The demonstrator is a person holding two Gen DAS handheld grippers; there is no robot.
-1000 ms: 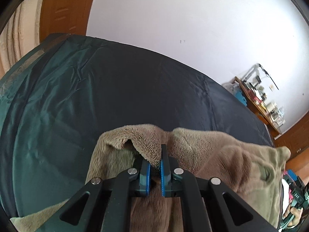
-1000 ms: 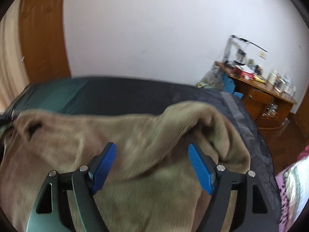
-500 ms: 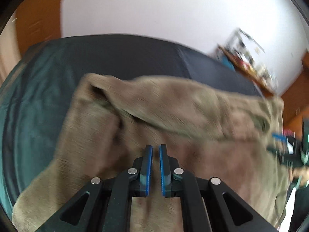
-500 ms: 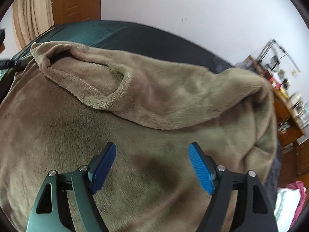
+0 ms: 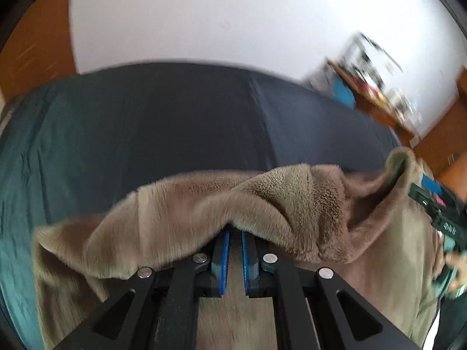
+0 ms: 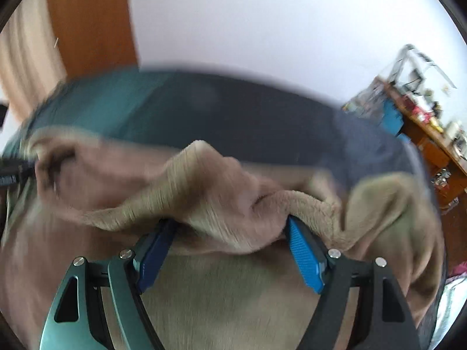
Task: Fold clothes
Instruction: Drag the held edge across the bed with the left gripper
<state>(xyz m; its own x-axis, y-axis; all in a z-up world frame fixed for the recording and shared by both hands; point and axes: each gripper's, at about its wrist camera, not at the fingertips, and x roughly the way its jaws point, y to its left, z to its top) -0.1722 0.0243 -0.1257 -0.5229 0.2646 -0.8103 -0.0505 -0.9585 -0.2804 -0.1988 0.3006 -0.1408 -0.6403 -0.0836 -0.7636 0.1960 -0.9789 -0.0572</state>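
- Fingers of the left gripper (image 5: 235,237) stand almost together, blue pads parallel with only a thin slit between them; a raised fold of the fleece garment (image 5: 262,204) drapes over their tips, so whether cloth is pinched there cannot be told.
- Jaws of the right gripper (image 6: 230,227) stand wide apart, and a thick roll of the same garment (image 6: 221,204) lies across and over both blue fingertips; the pads do not press on it.
- Fleece is olive-brown and plush, spread on the dark bed cover (image 5: 146,122); its long axis runs side to side across both views, with the bunched fold as a ridge along that axis and flatter cloth below the fingers, nearer the cameras.
- In the left wrist view the ridge climbs to a peaked corner at the right end (image 5: 400,157), just beside the other gripper seen at the picture's edge (image 5: 437,210).
- Bed cover runs teal at the left to near-black at the right, ending at a white wall (image 5: 233,14).
- Cluttered wooden desk (image 6: 423,122) stands at the far right, well apart from the bed, much blurred.
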